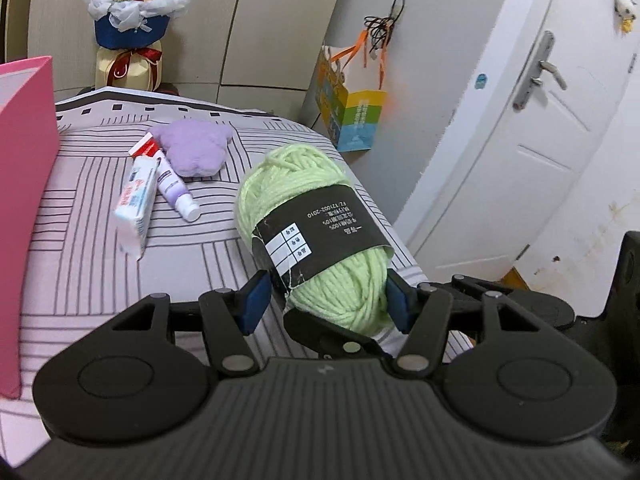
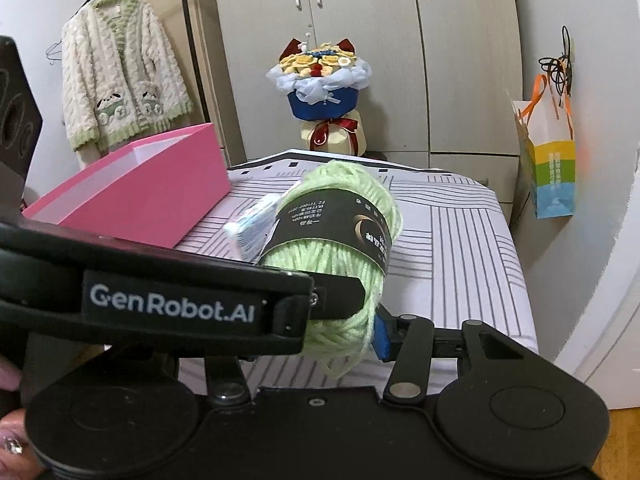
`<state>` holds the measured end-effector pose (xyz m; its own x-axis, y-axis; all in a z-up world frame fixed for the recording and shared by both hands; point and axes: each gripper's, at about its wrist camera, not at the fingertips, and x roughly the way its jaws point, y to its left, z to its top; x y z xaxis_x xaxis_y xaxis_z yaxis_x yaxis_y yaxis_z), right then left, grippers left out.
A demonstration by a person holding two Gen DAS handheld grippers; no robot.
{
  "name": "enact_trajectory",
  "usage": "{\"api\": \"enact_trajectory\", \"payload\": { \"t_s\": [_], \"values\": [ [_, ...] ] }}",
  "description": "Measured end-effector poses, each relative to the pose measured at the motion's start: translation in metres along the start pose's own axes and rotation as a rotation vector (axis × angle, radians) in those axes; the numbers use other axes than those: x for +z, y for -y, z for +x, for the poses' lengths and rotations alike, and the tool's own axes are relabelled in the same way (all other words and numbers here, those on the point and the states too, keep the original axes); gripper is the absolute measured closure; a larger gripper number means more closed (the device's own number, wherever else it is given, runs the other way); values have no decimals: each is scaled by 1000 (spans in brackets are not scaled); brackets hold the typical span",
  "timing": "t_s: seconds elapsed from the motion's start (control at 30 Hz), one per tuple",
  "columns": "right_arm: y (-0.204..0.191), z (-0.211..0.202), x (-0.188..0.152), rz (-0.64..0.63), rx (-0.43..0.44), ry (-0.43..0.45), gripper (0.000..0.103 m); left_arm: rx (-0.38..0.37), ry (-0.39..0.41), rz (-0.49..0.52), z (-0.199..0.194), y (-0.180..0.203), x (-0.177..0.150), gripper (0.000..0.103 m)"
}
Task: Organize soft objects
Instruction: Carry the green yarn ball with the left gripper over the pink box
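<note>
A ball of pale green yarn wrapped in a black paper label (image 1: pixel 316 232) is sitting between the blue-padded fingers of the left hand-held gripper (image 1: pixel 326 298). In the left wrist view the right pad (image 1: pixel 398 300) is touching the yarn's side, while the left pad (image 1: pixel 254 300) is standing just off the torn edge of the label, so the jaws are lying around the ball without visibly squeezing it. A black finger of the right hand-held gripper (image 1: pixel 332 332) is reaching in under the ball's near end. In the right wrist view the same yarn (image 2: pixel 340 248) is resting against the right hand-held gripper (image 2: pixel 344 332) — one blue pad (image 2: pixel 380 336) is pressing its lower right side, but the other finger is hidden behind the black body of the left tool, marked GenRobot.AI (image 2: pixel 172 304), and whether this grip is closed cannot be told. The ball is being held above the near part of a surface covered by a white cloth with dark stripes (image 1: pixel 100 264). Farther back on that cloth, well apart from the yarn, a fluffy lilac soft toy (image 1: pixel 192 148) is lying with a small lilac tube with a white cap (image 1: pixel 176 190) and a white and red toothpaste box (image 1: pixel 136 200) just beside it. An open pink cardboard box (image 2: pixel 152 196) is standing at the left side of the cloth.
</note>
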<state>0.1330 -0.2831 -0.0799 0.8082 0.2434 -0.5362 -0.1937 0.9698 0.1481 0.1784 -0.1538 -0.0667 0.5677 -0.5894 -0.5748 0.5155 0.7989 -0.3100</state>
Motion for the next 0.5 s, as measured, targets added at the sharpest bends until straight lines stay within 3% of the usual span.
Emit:
{"api": "enact_trajectory", "payload": {
  "t_s": [0.3,0.5],
  "values": [
    [-53,-43,-8,-81,-18,13,45,-68,20,33,-62,-9,-24,44],
    [-91,-58,-3,-167,-20,36,45,-41,97,31,-101,-17,-35,44]
  ]
}}
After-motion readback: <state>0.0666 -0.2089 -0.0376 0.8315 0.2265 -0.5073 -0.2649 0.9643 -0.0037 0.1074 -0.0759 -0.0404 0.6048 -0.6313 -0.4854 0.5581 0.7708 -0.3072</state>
